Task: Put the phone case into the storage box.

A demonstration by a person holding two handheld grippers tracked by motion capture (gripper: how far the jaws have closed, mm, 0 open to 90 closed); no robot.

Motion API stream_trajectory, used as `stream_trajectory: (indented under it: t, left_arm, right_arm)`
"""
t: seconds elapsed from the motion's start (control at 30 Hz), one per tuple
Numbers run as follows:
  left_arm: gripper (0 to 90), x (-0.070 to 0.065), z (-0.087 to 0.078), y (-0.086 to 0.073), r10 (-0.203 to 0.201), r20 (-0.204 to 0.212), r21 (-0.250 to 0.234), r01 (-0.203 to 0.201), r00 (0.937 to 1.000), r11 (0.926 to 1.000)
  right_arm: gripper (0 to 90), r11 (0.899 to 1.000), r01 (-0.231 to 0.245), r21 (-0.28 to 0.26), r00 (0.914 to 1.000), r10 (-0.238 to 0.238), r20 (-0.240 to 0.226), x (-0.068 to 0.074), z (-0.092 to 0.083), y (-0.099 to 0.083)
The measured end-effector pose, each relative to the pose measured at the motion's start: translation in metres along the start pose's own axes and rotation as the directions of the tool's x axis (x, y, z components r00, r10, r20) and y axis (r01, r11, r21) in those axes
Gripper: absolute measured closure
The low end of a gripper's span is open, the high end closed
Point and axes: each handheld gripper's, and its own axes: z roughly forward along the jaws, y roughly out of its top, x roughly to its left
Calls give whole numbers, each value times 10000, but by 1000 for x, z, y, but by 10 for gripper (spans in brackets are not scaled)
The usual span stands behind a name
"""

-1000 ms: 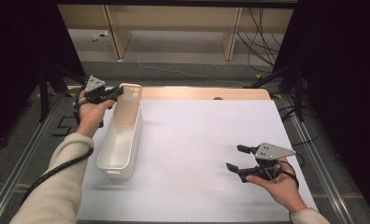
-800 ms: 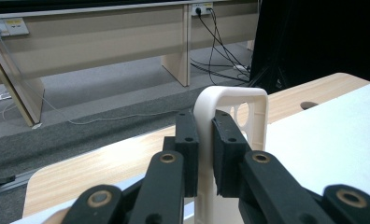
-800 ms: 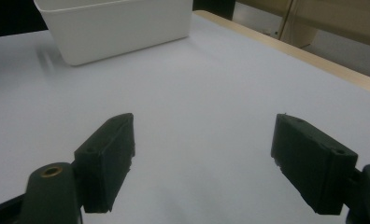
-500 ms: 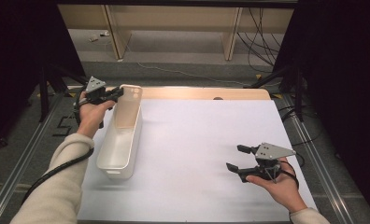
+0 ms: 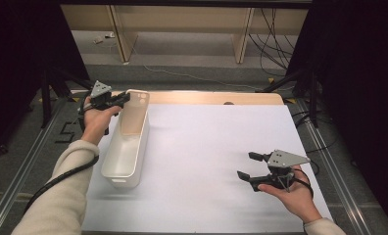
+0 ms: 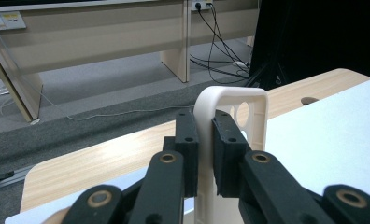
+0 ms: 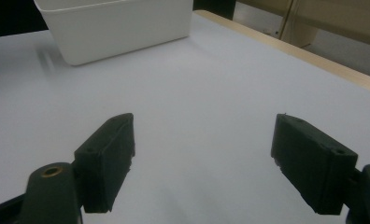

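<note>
Gripping the far end wall of the white bin (image 5: 126, 147), the left gripper (image 5: 119, 100) has its pads clamped on the rim, one inside, one outside. That's plain in the left gripper view, where the bin's end wall (image 6: 206, 140) stands pinched between the black jaws. The bin sits at about nine o'clock on the white table sheet (image 5: 206, 147), with its long axis running roughly from twelve to six, far end by the gripper and near end toward the person. So the left hand is on it, and any drag or lift will swing the near end around that pinch. Over at four o'clock, the right gripper (image 5: 246, 165) hovers well apart from the bin, jaws spread wide and empty. Against the earlier frames, nothing differs: bin, grip and both hands sit just where they were.
</note>
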Motion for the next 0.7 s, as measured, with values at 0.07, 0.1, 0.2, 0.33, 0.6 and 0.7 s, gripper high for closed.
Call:
stream_trajectory:
  t: [0.07,0.1,0.2,0.33,0.6,0.7]
  left_arm:
    - [817,0,0,0,1,-8,2,-1,10000,10000]
    - [817,0,0,0,4,-12,5,-4,10000,10000]
    - [817,0,0,-1,-19,-4,2,19,10000,10000]
    - [817,1,0,-2,-55,-34,11,55,10000,10000]
    - [817,1,1,-2,-38,-32,31,38,10000,10000]
    - [817,1,2,-2,-49,-31,36,49,10000,10000]
  right_arm:
    - [229,10000,6,4,10000,-6,-2,0,0,0]
    - [229,10000,16,7,10000,-16,-1,0,0,0]
    - [229,10000,10,-3,10000,-10,-11,0,0,0]
    - [229,10000,15,19,10000,-15,-6,0,0,0]
    - [230,10000,25,26,10000,-25,-17,0,0,0]
    - [230,10000,24,16,10000,-24,-21,0,0,0]
